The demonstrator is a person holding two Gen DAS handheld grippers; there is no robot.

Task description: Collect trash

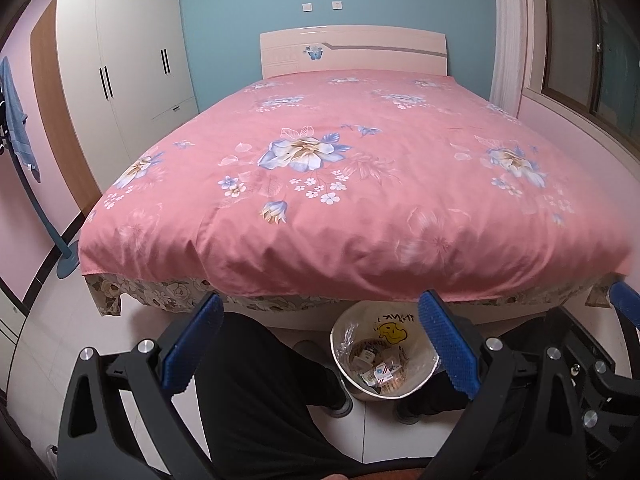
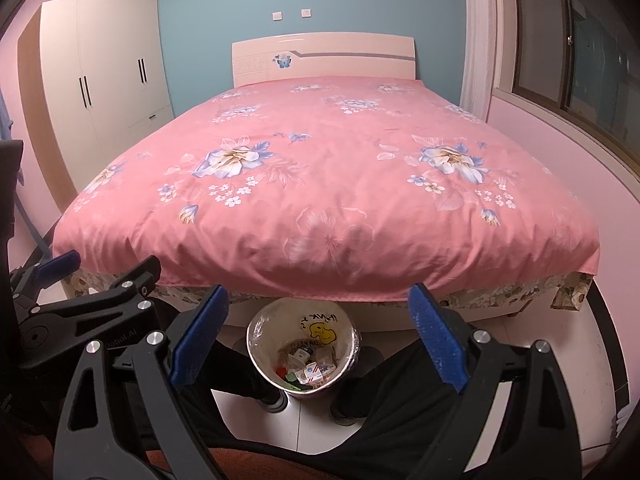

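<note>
Right wrist view: both the right hand-held gripper (image 2: 318, 336) and left hand-held gripper (image 1: 320, 344) spread wide, empty, above trash bin (image 2: 256, 344).

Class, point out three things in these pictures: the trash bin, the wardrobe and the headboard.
trash bin (image 2: 256, 344): right wrist view, on its left inner wall.
wardrobe (image 1: 120, 52): left wrist view, on a middle door panel.
headboard (image 1: 380, 54): left wrist view, on its right half.
</note>
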